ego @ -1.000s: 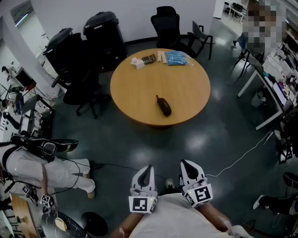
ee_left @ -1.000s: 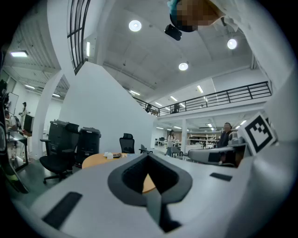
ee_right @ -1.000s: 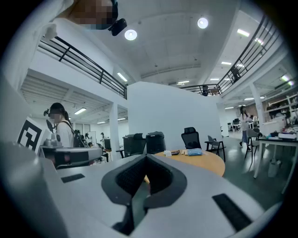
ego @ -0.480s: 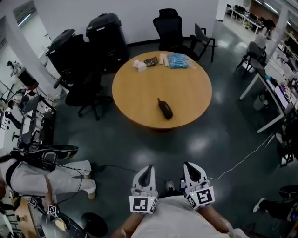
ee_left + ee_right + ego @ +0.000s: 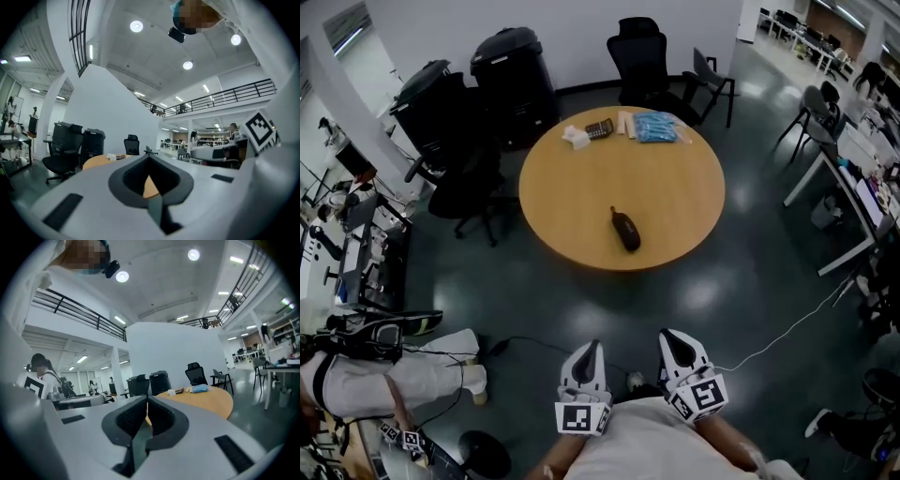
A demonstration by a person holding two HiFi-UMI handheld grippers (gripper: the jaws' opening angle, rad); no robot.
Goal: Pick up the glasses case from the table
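The scene is viewed by the head camera from high up and well back from the round table (image 5: 666, 197). It is faced forward and steeply down, so the whole tabletop is seen far off, while the left gripper (image 5: 589, 352) and right gripper (image 5: 672, 339) are seen near, at the bottom edge. The left gripper view is taken from close behind that gripper's jaws, about level along them, with the far table seen low and to the left. The right gripper view is taken likewise, with the table to the right. The table and the black office chair (image 5: 637, 52) beyond it are shared by all three views.
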